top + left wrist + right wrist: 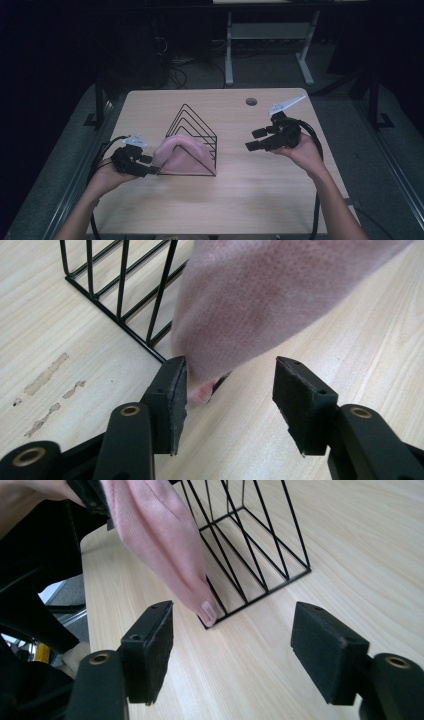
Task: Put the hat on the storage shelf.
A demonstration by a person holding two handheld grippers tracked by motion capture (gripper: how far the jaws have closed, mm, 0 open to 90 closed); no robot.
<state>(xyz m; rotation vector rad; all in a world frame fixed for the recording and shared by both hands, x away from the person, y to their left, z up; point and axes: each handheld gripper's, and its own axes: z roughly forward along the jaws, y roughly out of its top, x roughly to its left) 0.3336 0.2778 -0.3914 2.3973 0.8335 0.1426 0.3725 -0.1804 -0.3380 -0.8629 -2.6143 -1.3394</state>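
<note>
A pink knitted cloth (182, 152) lies draped over the near end of a black wire rack (192, 122) in the middle of the wooden table (250, 200). At the cloth's left end sits my left gripper (150, 165). In the left gripper view its jaws (230, 390) stand open, and the cloth's low edge (260, 305) hangs just past the pads, close to the left one, beside the rack's corner (120, 285). My right gripper (252, 140) is held off to the right of the rack, open with nothing between its pads (232, 635). It faces the cloth (160, 540) and the rack (260, 555).
A round cable hole (251, 101) sits near the table's far edge. Pale scuff marks (47, 375) show on the wood by the rack. Beyond the table stands a white desk frame (229, 50) on a dark floor.
</note>
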